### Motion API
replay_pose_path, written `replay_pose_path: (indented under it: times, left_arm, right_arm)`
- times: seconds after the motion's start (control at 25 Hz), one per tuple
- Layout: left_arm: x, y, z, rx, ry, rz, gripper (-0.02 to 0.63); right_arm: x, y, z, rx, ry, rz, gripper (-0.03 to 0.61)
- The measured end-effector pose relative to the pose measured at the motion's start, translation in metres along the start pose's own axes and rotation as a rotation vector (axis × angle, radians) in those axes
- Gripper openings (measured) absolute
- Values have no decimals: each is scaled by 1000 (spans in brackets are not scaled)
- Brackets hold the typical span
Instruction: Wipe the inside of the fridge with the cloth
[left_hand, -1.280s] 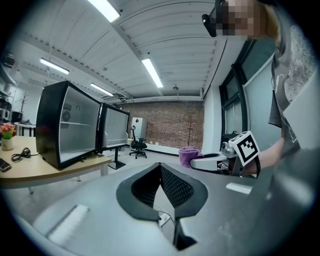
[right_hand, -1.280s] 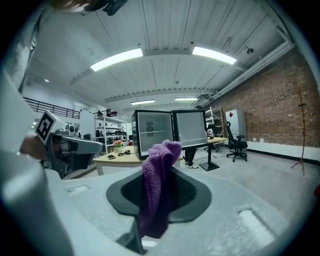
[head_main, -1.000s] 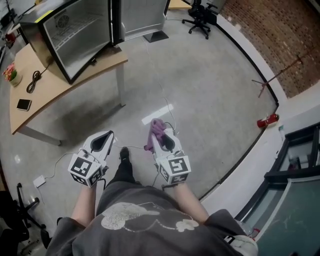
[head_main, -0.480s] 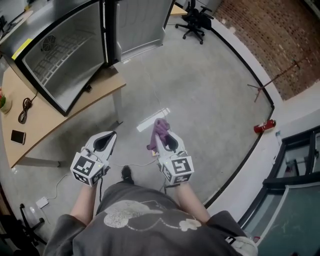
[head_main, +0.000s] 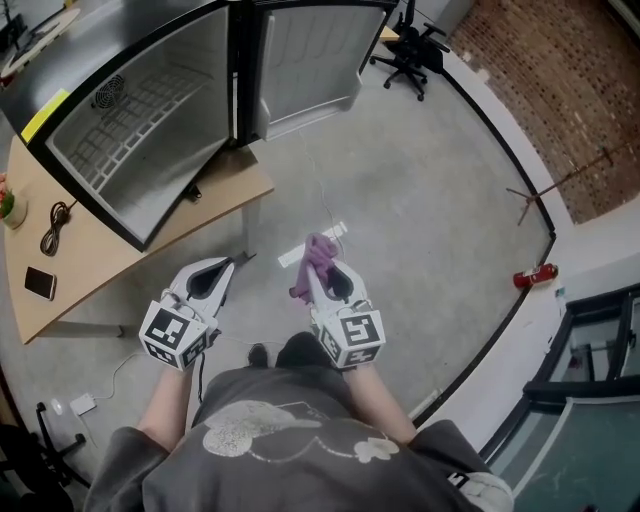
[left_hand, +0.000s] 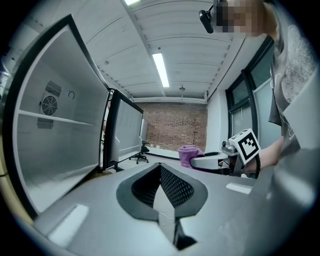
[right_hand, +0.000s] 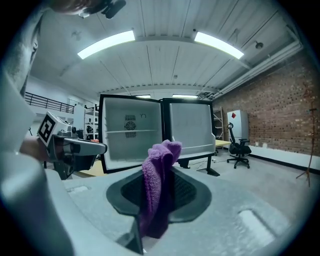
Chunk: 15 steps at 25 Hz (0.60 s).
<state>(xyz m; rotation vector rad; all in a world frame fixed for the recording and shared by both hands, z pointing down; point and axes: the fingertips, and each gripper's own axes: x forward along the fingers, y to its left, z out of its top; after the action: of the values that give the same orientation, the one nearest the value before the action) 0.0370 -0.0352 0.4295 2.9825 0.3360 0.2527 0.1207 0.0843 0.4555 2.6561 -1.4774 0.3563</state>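
Compared with 1 second ago, the fridge (head_main: 140, 130) fills more of the head view's top left, so the person has stepped closer. Both grippers are held at the same height in front of the body.

Head view: the fridge stands on a pale wooden table (head_main: 90, 290), its door (head_main: 300, 60) swung wide. The left gripper (head_main: 222, 270) points forward with nothing in it. The right gripper (head_main: 322, 272) carries the purple cloth (head_main: 318, 258) at its tip, well apart from the fridge, above grey polished floor.

Left gripper view: its 2 dark, ribbed jaws meet, with nothing between them. The fridge's smooth white liner, thin shelf line and round fan grille sit to the left.

Right gripper view: its jaws are clamped on a narrow fold of the cloth, which is fluffy terry with a rounded tuft above and a loose tail below. The open fridge lies straight ahead.

Likely risks: the fold looks thin, so dragging it over the wire shelf could pull it free or snag the loops. The idle left gripper could knock the black door frame while reaching in.
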Motion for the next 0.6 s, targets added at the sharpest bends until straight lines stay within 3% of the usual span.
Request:
replay_pose_path:
  times: [0.32,0.6]
  left_arm:
    - [5,31,2,-22,-9,88,17]
    - [31,88,20,-38,-21,279,17]
  right_arm:
    - [55,7,21,-47,-21,116,81]
    - [157,11,44,-46,-19,345,82]
